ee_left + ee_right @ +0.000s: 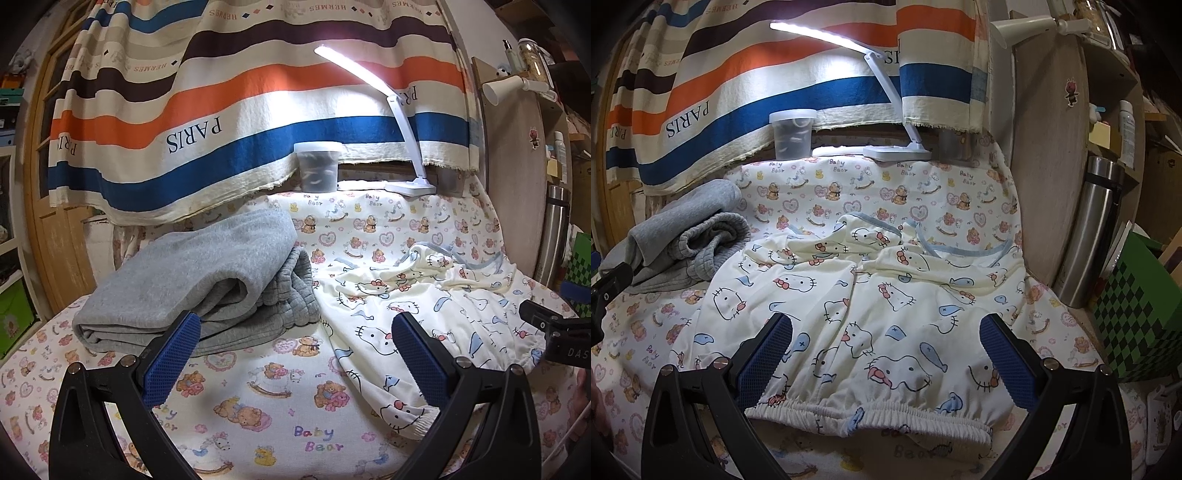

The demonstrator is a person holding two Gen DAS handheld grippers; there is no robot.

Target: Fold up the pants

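Note:
Cream pants (871,306) printed with cartoon cats and blue fish lie spread on the bear-print sheet (849,184), their elastic cuffs (871,417) nearest me and the blue-trimmed waistband (960,254) at the far end. My right gripper (886,354) hovers open just above the cuff end, with nothing between its blue pads. The same pants (417,325) lie to the right in the left wrist view. My left gripper (295,354) hangs open over bare sheet (258,387) left of the pants, its right finger over their left edge. The right gripper's black body (554,332) shows at that view's right edge.
A folded grey garment pile (192,291) lies left of the pants. At the back stand a clear lidded tub (318,166) and a lit white desk lamp (410,186) under a striped hanging cloth. A steel flask (1089,229) and a green checkered box (1137,317) stand on the right.

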